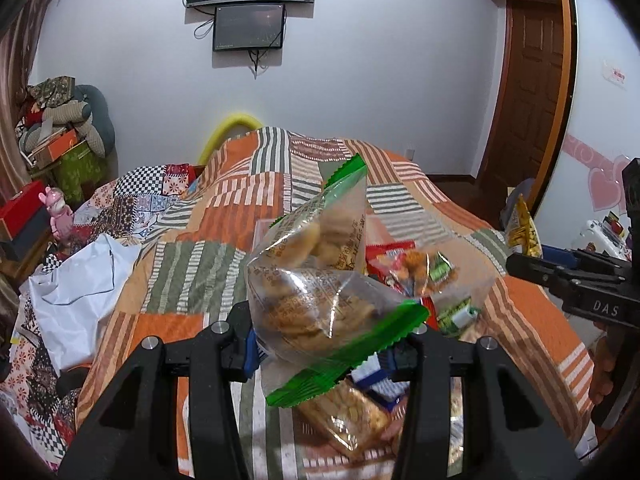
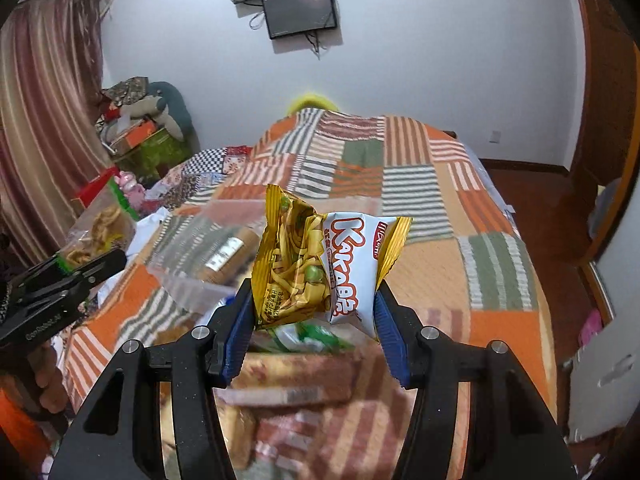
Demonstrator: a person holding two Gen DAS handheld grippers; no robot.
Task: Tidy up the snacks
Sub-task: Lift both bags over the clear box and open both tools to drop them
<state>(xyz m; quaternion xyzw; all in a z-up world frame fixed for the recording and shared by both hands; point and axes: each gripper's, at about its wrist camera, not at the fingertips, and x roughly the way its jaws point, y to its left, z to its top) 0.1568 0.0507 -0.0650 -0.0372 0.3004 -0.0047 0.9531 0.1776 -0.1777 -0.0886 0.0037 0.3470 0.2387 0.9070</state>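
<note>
Early stage. Left gripper [image 1: 326,354] clamped on clear biscuit bag [image 1: 308,280]; right gripper [image 2: 316,320] clamped on yellow snack packet [image 2: 320,268]. Pile of snacks [image 1: 404,276] still loose on bed [image 1: 192,264].

The yellow and white snack bag [image 2: 332,272] is showing the big orange word "Kakaes". The right gripper [image 1: 592,284], seen from the left wrist view, is showing white letters "DAS". The clear cookie bag [image 1: 316,276] is carrying small print, too blurry to read.
</note>
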